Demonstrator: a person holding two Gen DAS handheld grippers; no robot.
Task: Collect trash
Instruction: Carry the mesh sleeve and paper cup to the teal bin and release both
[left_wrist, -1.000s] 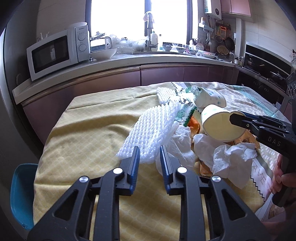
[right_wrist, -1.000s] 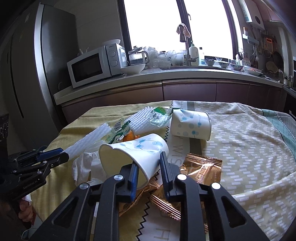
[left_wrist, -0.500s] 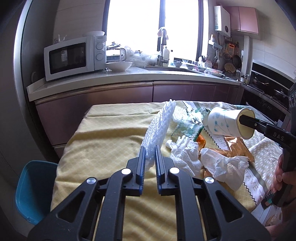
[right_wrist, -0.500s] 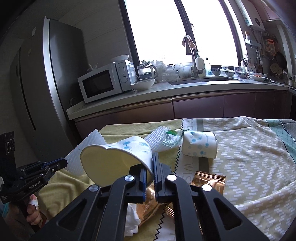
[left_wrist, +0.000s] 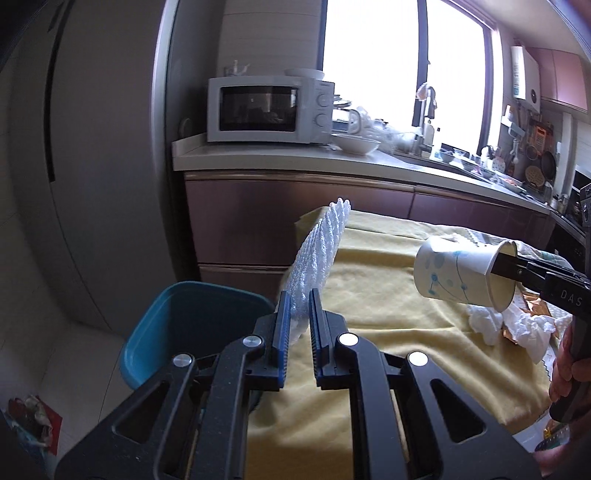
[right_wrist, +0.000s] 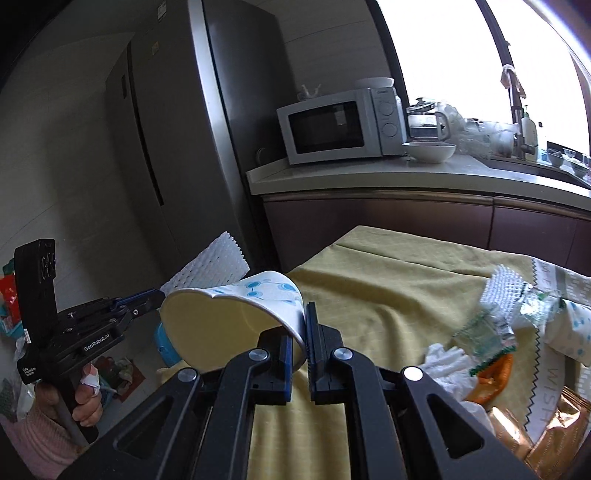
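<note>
My left gripper (left_wrist: 298, 325) is shut on a white foam net sleeve (left_wrist: 319, 254), held in the air at the table's left edge beside a blue bin (left_wrist: 192, 325) on the floor. My right gripper (right_wrist: 300, 338) is shut on the rim of a white paper cup with blue dots (right_wrist: 236, 317), lifted above the yellow tablecloth (right_wrist: 388, 295). The cup (left_wrist: 465, 277) and the right gripper (left_wrist: 517, 271) show at the right of the left wrist view. The left gripper (right_wrist: 147, 301) with the sleeve (right_wrist: 210, 266) shows in the right wrist view.
Crumpled tissues (left_wrist: 513, 325), a second paper cup (right_wrist: 569, 332), plastic wrappers (right_wrist: 491, 328) and a gold snack bag (right_wrist: 554, 439) lie on the table. A counter with a microwave (left_wrist: 269, 109) stands behind. A fridge (right_wrist: 177, 129) is at the left.
Both grippers have swung left with their loads, away from the trash pile. The foam sleeve now hangs near the blue bin, and the cup is over the table's left part.
</note>
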